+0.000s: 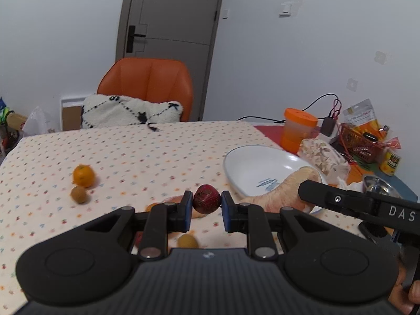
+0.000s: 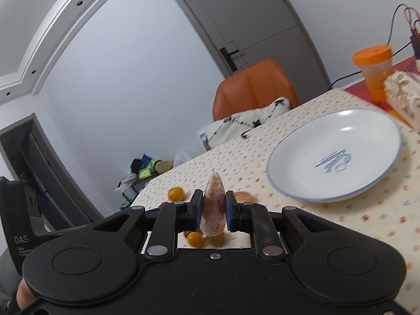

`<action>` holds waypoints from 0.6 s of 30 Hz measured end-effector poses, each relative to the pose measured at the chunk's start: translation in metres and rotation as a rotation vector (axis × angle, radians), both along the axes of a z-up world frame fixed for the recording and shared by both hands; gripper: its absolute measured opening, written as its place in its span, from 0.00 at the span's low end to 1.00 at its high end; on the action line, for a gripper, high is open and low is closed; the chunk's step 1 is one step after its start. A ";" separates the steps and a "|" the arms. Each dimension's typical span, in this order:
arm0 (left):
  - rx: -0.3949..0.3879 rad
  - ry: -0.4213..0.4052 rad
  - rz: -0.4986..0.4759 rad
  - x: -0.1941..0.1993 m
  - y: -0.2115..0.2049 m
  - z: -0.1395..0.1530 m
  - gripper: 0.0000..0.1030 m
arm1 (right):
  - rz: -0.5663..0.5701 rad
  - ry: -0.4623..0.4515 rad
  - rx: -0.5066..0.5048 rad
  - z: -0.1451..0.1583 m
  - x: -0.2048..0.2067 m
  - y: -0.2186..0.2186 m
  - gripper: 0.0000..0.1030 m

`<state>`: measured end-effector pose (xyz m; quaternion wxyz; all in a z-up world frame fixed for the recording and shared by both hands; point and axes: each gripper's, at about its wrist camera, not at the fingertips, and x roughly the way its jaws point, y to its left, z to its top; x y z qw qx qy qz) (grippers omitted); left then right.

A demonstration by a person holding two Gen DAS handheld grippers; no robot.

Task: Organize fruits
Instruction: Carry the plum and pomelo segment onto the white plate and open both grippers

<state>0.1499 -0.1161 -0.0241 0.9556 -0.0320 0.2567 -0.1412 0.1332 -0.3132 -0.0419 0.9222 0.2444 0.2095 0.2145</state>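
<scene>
Left gripper [image 1: 206,207] clamped on small dark-red round fruit [image 1: 206,199] | right gripper [image 2: 214,211] clamped on pale pink peeled pomelo wedge [image 2: 214,204] | both held above dotted tablecloth [image 1: 131,152]

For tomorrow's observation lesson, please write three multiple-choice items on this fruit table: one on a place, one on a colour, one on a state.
1. Where is the orange in the left wrist view?
A. on the tablecloth, next to a kiwi
B. on the plate
C. on the chair

2. What colour is the lid of the cup?
A. green
B. orange
C. blue

3. What is the state of the right tool?
A. open and empty
B. shut on a grapefruit slice
C. shut on a spoon

Answers:
1 A: the orange sits on the tablecloth beside a kiwi, apart from the plate.
2 B: the lid matches the orange cup below it.
3 B: both pads press the grapefruit slice, lifted off the table.
</scene>
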 end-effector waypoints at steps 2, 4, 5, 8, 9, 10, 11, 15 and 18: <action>0.002 -0.007 -0.009 0.001 -0.007 0.002 0.21 | -0.016 -0.010 0.001 0.001 -0.001 -0.008 0.16; 0.001 -0.012 -0.020 0.004 -0.014 0.004 0.21 | -0.030 -0.020 0.003 0.002 -0.002 -0.016 0.16; 0.004 -0.014 -0.024 0.005 -0.017 0.004 0.21 | -0.037 -0.024 0.004 0.003 -0.002 -0.020 0.16; 0.007 -0.017 -0.037 0.008 -0.026 0.006 0.21 | -0.060 -0.037 0.010 0.005 -0.004 -0.031 0.16; 0.007 -0.017 -0.040 0.009 -0.029 0.006 0.21 | -0.067 -0.040 0.012 0.005 -0.003 -0.034 0.16; 0.008 -0.016 -0.042 0.011 -0.031 0.006 0.21 | -0.074 -0.042 0.014 0.006 -0.003 -0.038 0.16; 0.010 -0.016 -0.045 0.012 -0.033 0.005 0.21 | -0.081 -0.045 0.016 0.006 -0.002 -0.041 0.16; 0.016 -0.013 -0.052 0.018 -0.042 0.005 0.21 | -0.105 -0.048 0.022 0.004 0.001 -0.053 0.16; 0.017 -0.012 -0.059 0.023 -0.049 0.006 0.21 | -0.121 -0.048 0.024 0.001 0.004 -0.061 0.16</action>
